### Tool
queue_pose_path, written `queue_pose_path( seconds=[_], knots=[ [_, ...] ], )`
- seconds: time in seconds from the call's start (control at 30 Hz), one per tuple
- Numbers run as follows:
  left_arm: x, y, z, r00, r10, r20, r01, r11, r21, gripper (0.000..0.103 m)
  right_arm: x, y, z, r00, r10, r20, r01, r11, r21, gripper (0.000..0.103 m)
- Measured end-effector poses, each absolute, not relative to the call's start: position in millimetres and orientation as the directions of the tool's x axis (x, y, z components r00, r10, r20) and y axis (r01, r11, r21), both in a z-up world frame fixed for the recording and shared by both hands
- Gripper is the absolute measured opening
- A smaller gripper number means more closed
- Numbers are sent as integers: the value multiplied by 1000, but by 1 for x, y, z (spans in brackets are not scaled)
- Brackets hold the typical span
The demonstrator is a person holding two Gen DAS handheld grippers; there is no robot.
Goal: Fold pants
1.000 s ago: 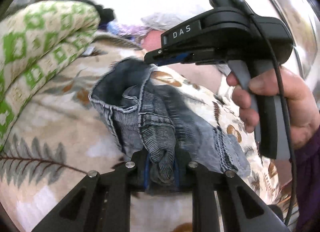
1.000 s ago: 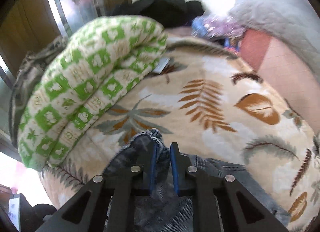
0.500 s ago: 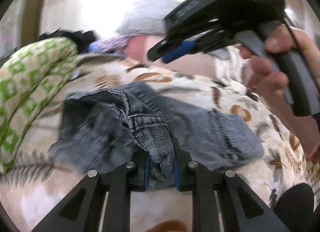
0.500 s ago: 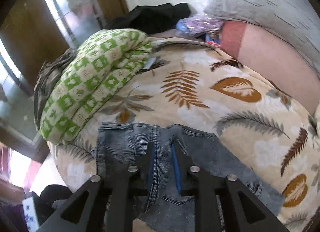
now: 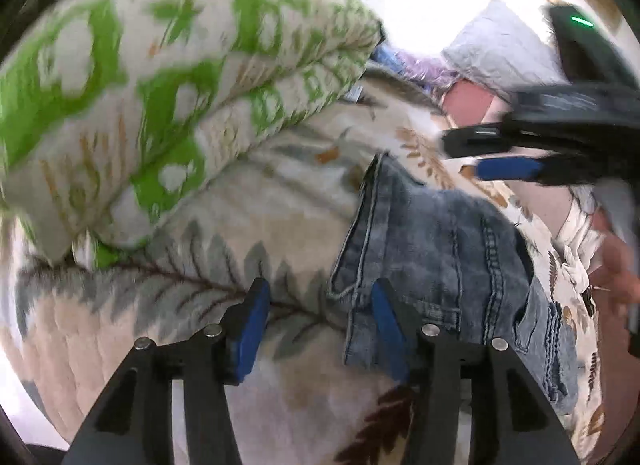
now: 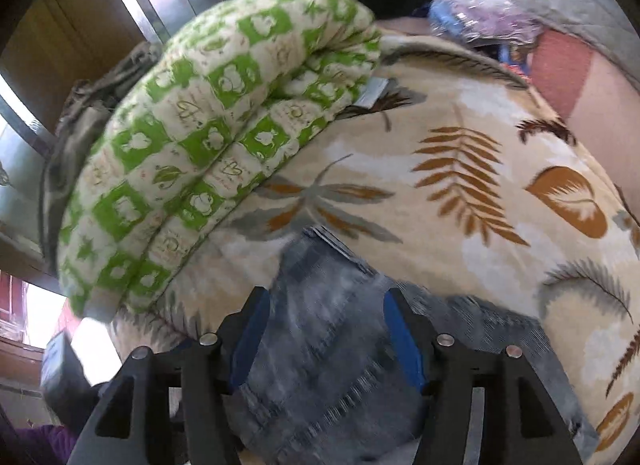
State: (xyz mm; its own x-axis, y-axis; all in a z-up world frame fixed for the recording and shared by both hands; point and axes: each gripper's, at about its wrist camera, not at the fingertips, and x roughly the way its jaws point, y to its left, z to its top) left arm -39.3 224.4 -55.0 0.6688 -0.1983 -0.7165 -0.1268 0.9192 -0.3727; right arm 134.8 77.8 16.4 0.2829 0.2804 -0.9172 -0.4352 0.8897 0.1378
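Both tongs released, left tongs [image 5: 318,319] at jeans [image 5: 436,249] edge

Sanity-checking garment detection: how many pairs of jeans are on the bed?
1. The jeans lie folded on the leaf-print blanket, right of the green checked quilt, below both open grippers. Others may lie outside the views.
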Motion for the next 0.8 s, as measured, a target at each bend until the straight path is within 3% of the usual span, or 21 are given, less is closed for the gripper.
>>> queue_pose_path(
  seconds=[0.1,0.3,0.43,0.57,0.6,0.67,0.73,0.8],
  knots=[
    [-35,222,-54,683,-210,-699,-125,910,-396,67,152,97,3,255,274,-927,-434,889,143,67],
    [-18,213,-66,644,-313,-698,-74,883,-464,72,180,122,-31,173,213,-962,-453,884,114,67],
    [-11,203,-69,633,-366,-682,-7,878,-479,71,190,131,-55,138,164,-977,-469,880,81,67],
    [-1,198,-74,614,-382,-691,26,884,-466,31,190,128,-74,146,158,-977,-487,871,68,66],
    [0,200,-74,614,-385,-689,23,882,-471,27,188,126,-73,157,169,-973,-490,869,71,63],
    [5,207,-76,610,-426,-668,21,852,-524,21,187,121,-71,170,171,-971,-479,875,70,39],
    [7,211,-78,607,-451,-654,17,831,-557,20,186,114,-66,174,191,-966,-464,881,91,25],
    [6,210,-76,609,-455,-649,25,829,-558,18,181,111,-57,206,191,-960,-467,881,75,21]
  ],
)
